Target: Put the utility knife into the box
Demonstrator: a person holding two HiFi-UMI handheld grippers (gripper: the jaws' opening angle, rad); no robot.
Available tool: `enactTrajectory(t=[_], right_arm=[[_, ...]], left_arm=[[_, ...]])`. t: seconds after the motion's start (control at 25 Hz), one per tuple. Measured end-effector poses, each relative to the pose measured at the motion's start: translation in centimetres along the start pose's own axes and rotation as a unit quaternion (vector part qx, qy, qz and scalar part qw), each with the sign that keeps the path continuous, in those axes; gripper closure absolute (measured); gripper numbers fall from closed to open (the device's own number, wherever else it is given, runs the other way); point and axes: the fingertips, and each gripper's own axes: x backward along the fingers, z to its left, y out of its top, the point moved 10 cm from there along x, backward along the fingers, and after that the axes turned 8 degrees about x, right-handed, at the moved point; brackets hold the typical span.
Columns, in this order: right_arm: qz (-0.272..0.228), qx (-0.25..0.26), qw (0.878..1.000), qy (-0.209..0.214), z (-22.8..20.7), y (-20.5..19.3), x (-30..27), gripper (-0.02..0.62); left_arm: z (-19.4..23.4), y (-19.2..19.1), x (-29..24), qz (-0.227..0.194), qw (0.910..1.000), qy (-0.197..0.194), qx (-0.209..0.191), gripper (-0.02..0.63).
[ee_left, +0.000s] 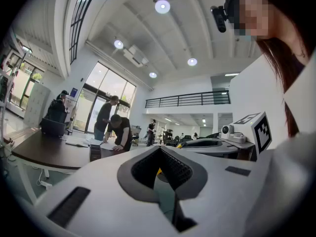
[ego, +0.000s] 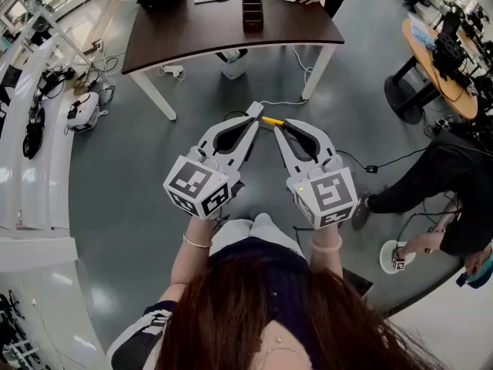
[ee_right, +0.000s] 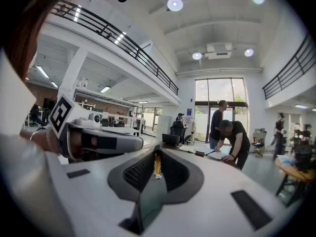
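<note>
Dark table (ego: 192, 33) at 12 o'clock, small brown box (ego: 252, 14) standing on it, well apart from both tools. Grippers held level over grey floor (ego: 131, 191), tips converging. Right gripper (ego: 280, 126) clamps yellow utility knife (ego: 271, 120), long axis running 3-to-9 toward left gripper (ego: 255, 112), whose jaws are closed, seemingly on nothing. Likely next: right hand carries knife forward to box.

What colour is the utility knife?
Yellow. The utility knife shows best in the head view.
</note>
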Motion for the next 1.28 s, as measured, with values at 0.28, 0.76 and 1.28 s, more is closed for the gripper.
enactTrajectory(t=[0.28, 0.76, 1.28], right_arm=[[0.001, 0.002, 1.000, 0.000, 0.1, 0.4, 0.3, 0.546], [-0.012, -0.004, 1.000, -0.002, -1.2, 0.2, 0.4, 0.546], [-0.014, -0.010, 1.000, 0.016, -6.8, -1.4, -3.0, 0.546]], left_arm=[[-0.2, 0.2, 0.2, 0.000, 1.0000, 0.000, 0.002, 0.606], [0.2, -0.3, -0.9, 0.000, 0.9999, 0.001, 0.012, 0.606], [2.1, -0.9, -5.8, 0.007, 0.9993, 0.019, 0.032, 0.606]])
